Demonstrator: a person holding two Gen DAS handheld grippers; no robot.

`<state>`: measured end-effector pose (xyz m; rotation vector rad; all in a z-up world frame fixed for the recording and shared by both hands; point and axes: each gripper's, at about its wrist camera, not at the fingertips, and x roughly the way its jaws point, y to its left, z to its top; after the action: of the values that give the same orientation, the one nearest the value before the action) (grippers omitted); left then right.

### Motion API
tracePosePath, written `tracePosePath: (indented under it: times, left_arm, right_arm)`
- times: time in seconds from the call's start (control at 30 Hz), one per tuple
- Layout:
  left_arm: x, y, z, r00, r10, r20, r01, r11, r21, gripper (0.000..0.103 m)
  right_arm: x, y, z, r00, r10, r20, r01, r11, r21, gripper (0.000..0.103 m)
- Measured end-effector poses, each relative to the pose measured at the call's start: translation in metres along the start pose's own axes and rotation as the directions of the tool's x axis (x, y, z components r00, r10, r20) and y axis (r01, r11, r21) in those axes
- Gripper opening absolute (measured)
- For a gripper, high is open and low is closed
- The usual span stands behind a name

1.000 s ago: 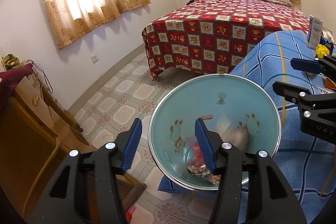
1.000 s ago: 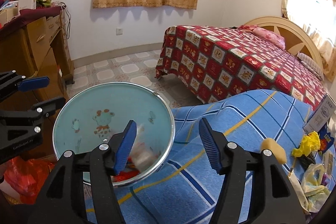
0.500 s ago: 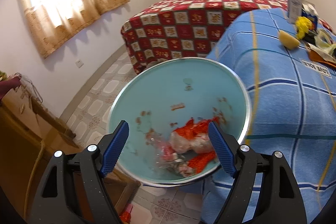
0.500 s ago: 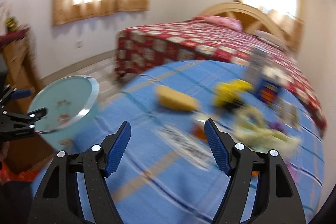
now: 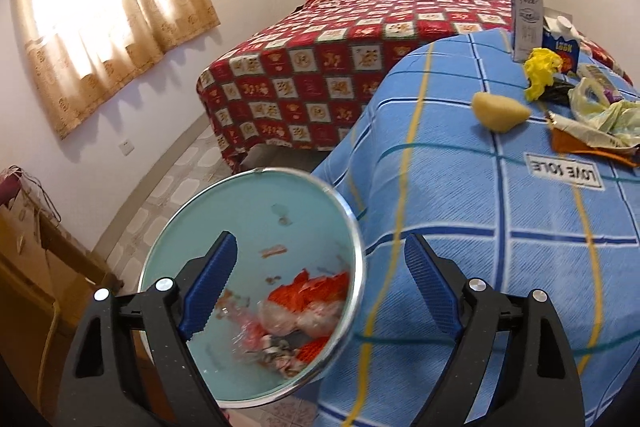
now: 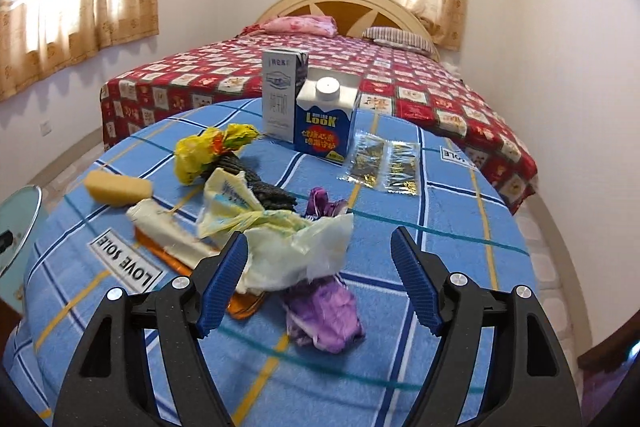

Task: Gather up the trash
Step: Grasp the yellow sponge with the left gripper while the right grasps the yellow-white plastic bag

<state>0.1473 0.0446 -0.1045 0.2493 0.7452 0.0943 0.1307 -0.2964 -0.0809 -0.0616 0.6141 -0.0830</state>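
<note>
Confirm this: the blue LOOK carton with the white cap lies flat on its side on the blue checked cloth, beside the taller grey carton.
Not quite. The right wrist view shows the blue LOOK carton standing upright, its white cap on top, not lying on its side. It is on the blue checked cloth, beside the taller grey carton.
</note>
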Motion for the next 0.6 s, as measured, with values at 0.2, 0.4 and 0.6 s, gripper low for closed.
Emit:
tracePosePath:
  times: [0.2,0.4,0.6]
  left_arm:
    - [0.008,-0.008,0.004,1.0,-0.007,-0.009,0.007,1.0,0.007,0.085]
    - [0.008,-0.012,0.011,1.0,-0.023,0.0,0.023,1.0,0.003,0.085]
    - [0.003,-0.026,0.023,0.999,-0.046,0.021,0.046,0.999,0.015,0.085]
  right_arm:
    - [0.024,0.002,0.005,0.997,0.018,-0.07,-0.018,1.0,0.001,0.072]
    - [0.022,0.003,0.003,0.992,0.088,-0.091,-0.088,0.996,0.005,0.033]
    - [0.009,0.007,0.001,0.991,0.129,-0.046,-0.129,0.992,0.013,0.03]
